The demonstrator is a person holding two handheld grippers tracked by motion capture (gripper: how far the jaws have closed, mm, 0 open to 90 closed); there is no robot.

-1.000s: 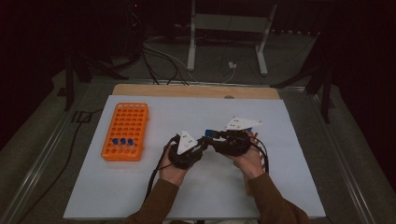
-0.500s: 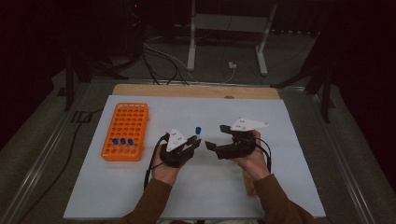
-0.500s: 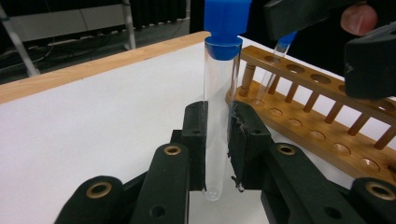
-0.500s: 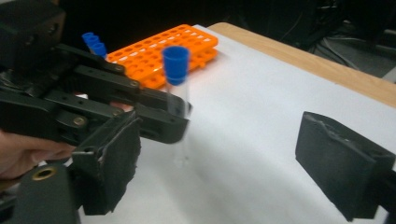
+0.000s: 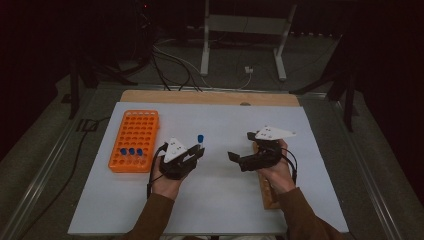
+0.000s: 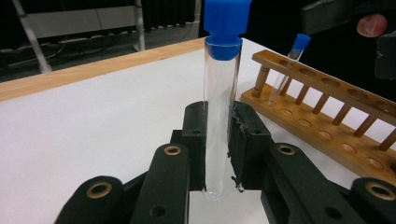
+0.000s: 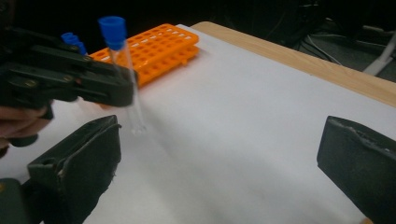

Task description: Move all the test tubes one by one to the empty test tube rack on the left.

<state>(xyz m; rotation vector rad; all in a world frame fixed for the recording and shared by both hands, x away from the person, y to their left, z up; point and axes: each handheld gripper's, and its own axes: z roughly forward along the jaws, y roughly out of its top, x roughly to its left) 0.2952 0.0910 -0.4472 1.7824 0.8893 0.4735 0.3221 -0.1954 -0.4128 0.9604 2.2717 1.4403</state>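
**Tube handed over to the left**

The tube (image 6: 221,107) is clamped upright in the left gripper (image 5: 192,156). The right gripper (image 5: 239,159) has just been opened wide (nothing between its pads), so the orange rack (image 5: 134,140) is judged next.

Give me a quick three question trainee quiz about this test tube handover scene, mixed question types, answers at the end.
1. True or false: the left gripper is clamped on a test tube with a blue cap.
2. Multiple choice: the right gripper is A) shut on a tube, B) open with nothing between its pads, C) shut on the rack.
3. How many blue-capped tubes stand in the orange rack?

Key
1. True; the tube stands upright between its pads.
2. B; its jaws have just been opening and stand wide apart.
3. Three, in a row near the rack's front end.
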